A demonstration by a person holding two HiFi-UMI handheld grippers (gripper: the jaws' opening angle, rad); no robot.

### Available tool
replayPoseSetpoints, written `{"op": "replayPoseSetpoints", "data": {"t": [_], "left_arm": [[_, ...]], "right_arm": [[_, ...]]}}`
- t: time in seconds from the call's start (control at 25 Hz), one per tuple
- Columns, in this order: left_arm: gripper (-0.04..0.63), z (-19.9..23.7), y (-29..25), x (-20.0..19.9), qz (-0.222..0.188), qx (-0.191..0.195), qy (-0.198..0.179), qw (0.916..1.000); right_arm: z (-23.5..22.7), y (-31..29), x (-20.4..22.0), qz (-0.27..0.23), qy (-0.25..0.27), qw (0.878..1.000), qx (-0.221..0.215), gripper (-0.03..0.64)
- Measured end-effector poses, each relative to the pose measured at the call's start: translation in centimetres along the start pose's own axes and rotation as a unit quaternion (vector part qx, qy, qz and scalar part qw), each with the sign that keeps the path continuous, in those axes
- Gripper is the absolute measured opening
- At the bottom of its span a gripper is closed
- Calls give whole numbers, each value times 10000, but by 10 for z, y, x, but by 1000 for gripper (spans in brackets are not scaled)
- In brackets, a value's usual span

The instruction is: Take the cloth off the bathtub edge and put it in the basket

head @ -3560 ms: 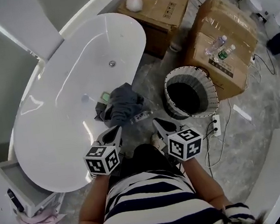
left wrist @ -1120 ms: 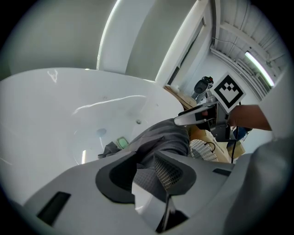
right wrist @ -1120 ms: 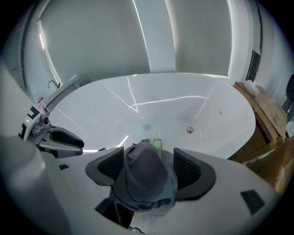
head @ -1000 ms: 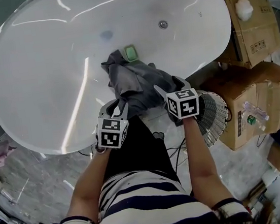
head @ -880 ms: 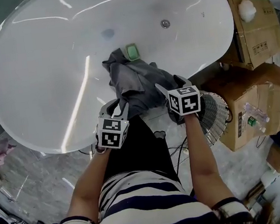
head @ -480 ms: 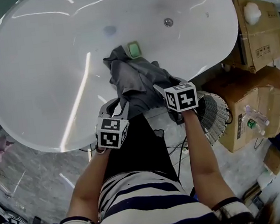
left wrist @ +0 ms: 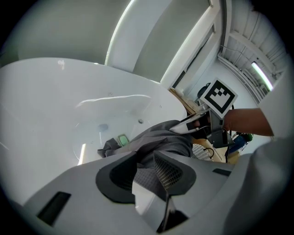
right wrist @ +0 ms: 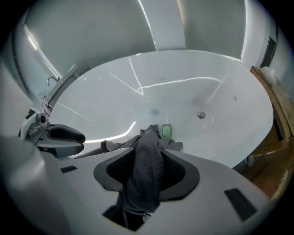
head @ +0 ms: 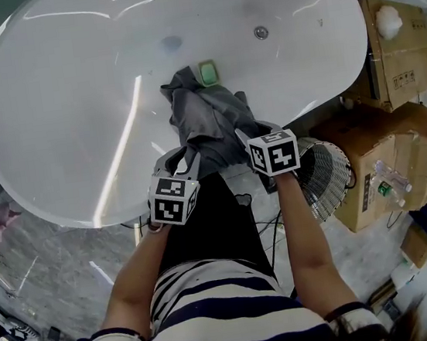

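A dark grey cloth [head: 207, 120] hangs over the near rim of the white bathtub [head: 72, 106]. My left gripper [head: 183, 160] is at the cloth's near left side. Its jaws are shut on a fold of the cloth [left wrist: 158, 140]. My right gripper [head: 249, 134] is at the cloth's right side. Its jaws have just been closing, and a thick bunch of cloth [right wrist: 147, 160] fills the gap, touching both pads. The round woven basket [head: 321, 171] stands on the floor to the right, partly hidden by my right arm.
A small green block [head: 208, 72] lies in the tub just beyond the cloth, with the drain [head: 261, 32] further back. Cardboard boxes [head: 387, 158] stand right of the basket, one with plastic bottles on top. Cables run across the marble floor below my arms.
The right gripper has moved a little left and down onto the cloth, and its jaws have narrowed around it. The left gripper has stayed put, still on its fold.
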State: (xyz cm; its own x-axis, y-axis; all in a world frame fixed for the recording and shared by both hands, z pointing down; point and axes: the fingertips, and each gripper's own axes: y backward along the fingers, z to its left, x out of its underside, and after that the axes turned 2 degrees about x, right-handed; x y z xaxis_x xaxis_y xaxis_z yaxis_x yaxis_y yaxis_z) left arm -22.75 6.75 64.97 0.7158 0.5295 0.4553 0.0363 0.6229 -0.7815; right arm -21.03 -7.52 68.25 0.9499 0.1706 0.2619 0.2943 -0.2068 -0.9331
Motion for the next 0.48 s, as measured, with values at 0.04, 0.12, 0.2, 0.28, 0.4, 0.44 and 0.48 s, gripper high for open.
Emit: {"op": "replayPoseSetpoints", "data": {"t": [0.04, 0.12, 0.2, 0.28, 0.4, 0.44, 0.48], "left_arm": [[121, 0, 1, 0, -5, 6, 2, 10000], [121, 0, 3, 1, -16, 10, 0, 10000], [121, -1, 6, 0, -22, 19, -1, 10000], [121, -2, 9, 0, -19, 49, -3, 10000], [138, -6, 12, 1, 21, 247, -69, 9997], [147, -9, 11, 2, 72, 375, -111, 9992], [158, -12, 10, 2, 131, 505, -165, 9985]], "right_arm": [[2, 0, 0, -9, 23, 10000, 28, 175], [4, 1, -1, -31, 102, 9999, 106, 149], [7, 3, -2, -72, 213, 9996, 183, 124], [9, 6, -2, -136, 290, 9992, 240, 107], [13, 10, -1, -253, 258, 9990, 251, 95], [15, 12, -1, -289, 222, 9991, 234, 93], [16, 14, 0, -320, 188, 9991, 213, 92]]}}
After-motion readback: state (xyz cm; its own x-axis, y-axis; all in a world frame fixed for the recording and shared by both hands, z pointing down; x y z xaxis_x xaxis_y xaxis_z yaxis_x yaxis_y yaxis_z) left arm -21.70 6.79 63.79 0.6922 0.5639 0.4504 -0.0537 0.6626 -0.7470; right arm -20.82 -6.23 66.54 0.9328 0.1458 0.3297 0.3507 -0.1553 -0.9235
